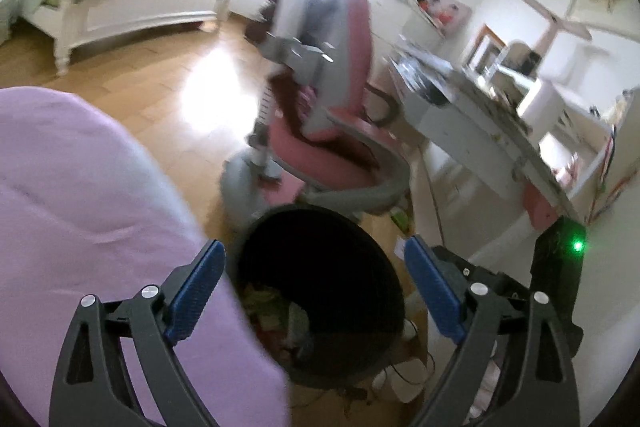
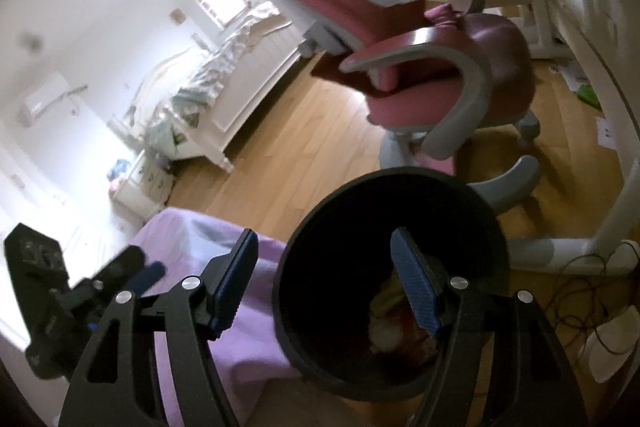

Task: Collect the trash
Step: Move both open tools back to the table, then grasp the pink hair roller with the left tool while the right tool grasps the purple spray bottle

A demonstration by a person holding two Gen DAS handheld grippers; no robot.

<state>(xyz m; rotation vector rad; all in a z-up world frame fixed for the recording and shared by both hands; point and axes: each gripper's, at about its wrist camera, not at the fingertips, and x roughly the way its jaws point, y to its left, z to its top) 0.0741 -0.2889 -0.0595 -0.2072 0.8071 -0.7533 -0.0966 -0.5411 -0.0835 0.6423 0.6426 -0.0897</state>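
We find left tool point(image 1: 314, 291) and right tool point(image 2: 324, 283) wide open, empty, above black bin point(image 2: 496, 227). Risk: bumping rim tips bin, spilling collected trash point(image 2: 384, 335) onto floor point(image 2: 304, 131).

Left gripper point(image 1: 314, 281): jaws wide, empty. Black bin point(image 1: 320, 291) between them, trash inside. Pink chair point(image 1: 332, 131) at twelve o'clock.

The bin point(image 2: 394, 283) stands on the floor point(image 2: 304, 131), bedding point(image 2: 240, 311) touching its left, chair point(image 2: 440, 83) behind it.

Black linkage arms, silver screws, blue textured fingers point(image 1: 198, 293)
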